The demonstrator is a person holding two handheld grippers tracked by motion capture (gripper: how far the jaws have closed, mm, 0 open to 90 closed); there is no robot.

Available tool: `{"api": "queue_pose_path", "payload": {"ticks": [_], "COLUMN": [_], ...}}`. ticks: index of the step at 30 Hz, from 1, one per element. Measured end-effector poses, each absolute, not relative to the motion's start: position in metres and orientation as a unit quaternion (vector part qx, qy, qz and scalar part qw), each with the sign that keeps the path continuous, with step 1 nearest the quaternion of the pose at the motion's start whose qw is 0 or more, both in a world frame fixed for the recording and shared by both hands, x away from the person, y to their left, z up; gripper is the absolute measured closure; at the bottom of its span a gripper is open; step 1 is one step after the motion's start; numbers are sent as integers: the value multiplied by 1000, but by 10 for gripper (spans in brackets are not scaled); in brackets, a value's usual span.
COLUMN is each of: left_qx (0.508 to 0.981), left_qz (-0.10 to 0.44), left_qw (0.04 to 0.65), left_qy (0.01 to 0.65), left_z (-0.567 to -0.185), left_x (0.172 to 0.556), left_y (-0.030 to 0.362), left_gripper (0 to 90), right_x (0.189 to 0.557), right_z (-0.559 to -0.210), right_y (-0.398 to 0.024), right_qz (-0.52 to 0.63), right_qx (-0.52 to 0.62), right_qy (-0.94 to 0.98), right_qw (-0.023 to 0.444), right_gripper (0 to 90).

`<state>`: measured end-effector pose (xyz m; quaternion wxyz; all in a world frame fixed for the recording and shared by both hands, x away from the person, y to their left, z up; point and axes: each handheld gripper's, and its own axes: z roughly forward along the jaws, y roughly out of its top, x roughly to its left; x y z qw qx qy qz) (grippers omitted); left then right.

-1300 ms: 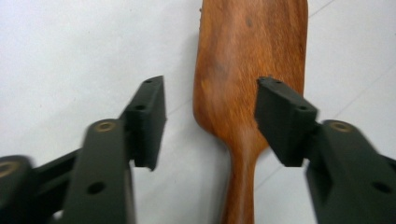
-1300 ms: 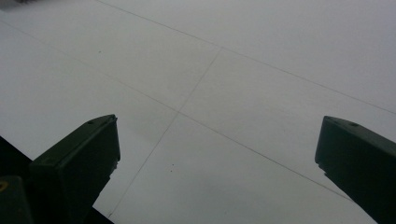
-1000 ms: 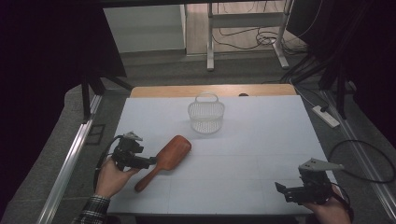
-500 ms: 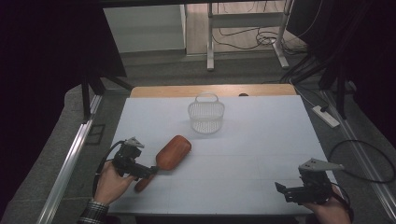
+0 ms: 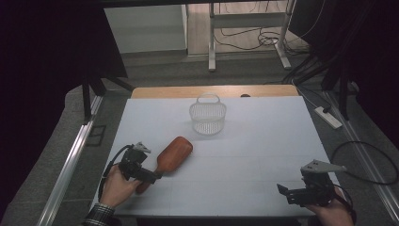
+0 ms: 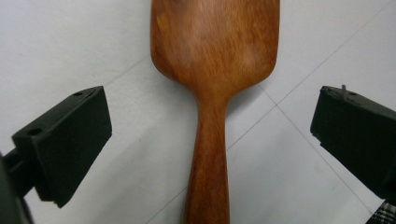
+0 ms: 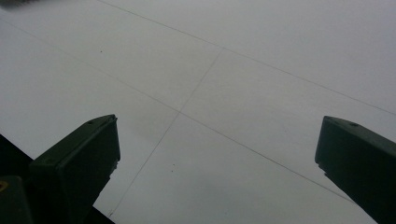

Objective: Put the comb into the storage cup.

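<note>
My left tool [image 5: 157, 176] has just spread its jaws wide around the wooden paddle brush [image 5: 168, 157], low left of the high view, gripping nothing. The brush lies on the bench [image 5: 263, 150], handle between the pads, ready for a close; my right tool [image 5: 284, 192] waits open and empty at lower right.

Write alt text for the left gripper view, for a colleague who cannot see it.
A brown wooden paddle-shaped brush lies on the white table, its narrow handle running down between the wide-open black jaws of the left gripper, which do not touch it. The broad head fills the top of the picture.
</note>
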<state>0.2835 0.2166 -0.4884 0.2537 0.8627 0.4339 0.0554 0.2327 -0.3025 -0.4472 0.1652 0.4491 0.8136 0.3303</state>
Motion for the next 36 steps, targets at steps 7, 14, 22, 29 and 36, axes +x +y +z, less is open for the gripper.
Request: {"api": "queue_pose_path", "payload": {"ticks": [7, 14, 22, 29, 36], "left_qx": [869, 878, 883, 883, 880], "left_qz": [46, 40, 49, 51, 52], "left_qw": [241, 217, 194, 195, 197], "left_qy": [430, 425, 425, 424, 428], "left_z": [-501, -509, -512, -511, -510], "left_x": [285, 287, 287, 287, 288], "left_y": [214, 208, 201, 199, 200], "left_gripper": [0, 0, 0, 129, 407], "right_x": [233, 233, 233, 233, 233], "right_z": [-447, -447, -447, -447, -447], "right_y": [-302, -302, -302, -302, -302], "right_qz": [330, 331, 330, 329, 329], "right_qx": [449, 448, 448, 447, 447], "right_qy": [814, 814, 815, 815, 816], "right_qw": [164, 164, 163, 163, 162], "right_gripper": [1, 1, 1, 1, 2]}}
